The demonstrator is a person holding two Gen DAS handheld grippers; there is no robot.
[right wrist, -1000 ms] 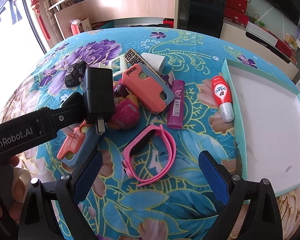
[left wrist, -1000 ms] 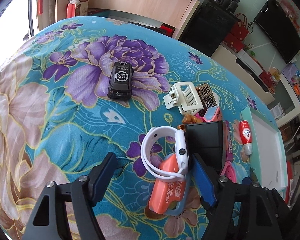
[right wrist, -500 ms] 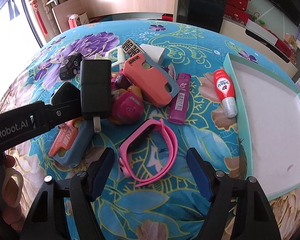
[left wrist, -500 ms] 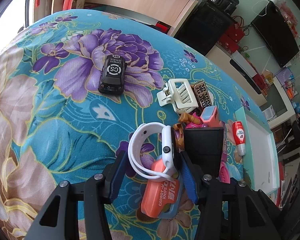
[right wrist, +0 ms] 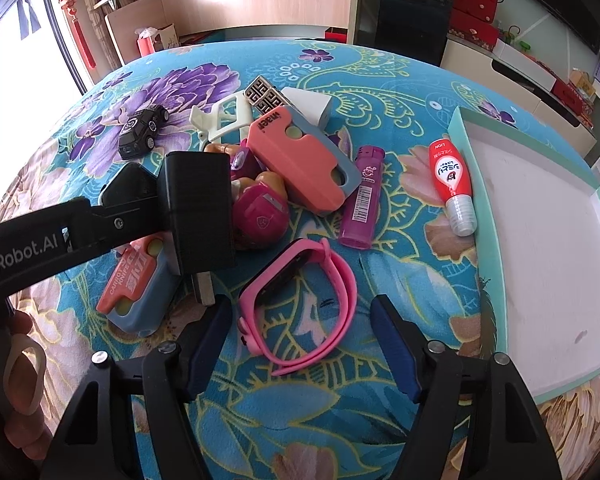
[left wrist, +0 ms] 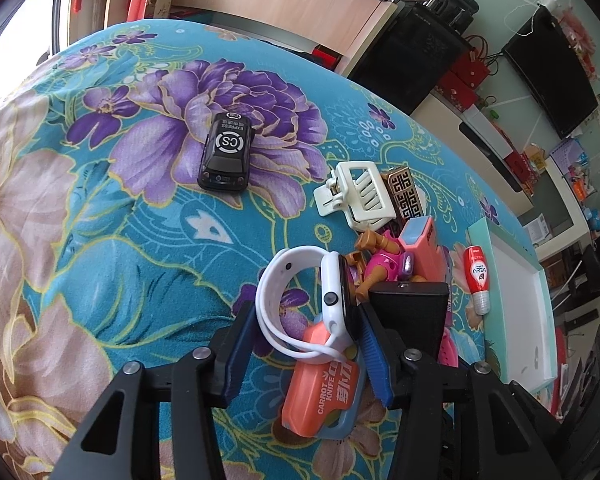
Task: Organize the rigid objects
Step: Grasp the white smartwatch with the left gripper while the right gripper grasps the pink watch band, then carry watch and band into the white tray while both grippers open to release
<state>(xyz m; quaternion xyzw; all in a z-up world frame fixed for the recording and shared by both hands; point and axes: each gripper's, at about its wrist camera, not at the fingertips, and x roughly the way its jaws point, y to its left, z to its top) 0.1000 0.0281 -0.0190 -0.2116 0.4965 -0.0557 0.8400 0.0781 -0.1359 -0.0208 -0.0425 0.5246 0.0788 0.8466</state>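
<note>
Black tongs point(right wrist: 302, 344) with blue pads point(right wrist: 210, 344), silver screws point(right wrist: 99, 357), white lettering.

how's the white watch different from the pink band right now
The white watch stands on edge between the left hand-held gripper fingers, whose jaws have just been closing against it; the pink band lies flat on the cloth, with the right hand-held gripper closing around it but not touching. The white watch rests against an orange carrot knife; the pink band lies alone. Both are buckled loops.

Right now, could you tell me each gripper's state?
Left gripper: just closed on the white watch.
Right gripper: open, just closing around the pink watch.
</note>
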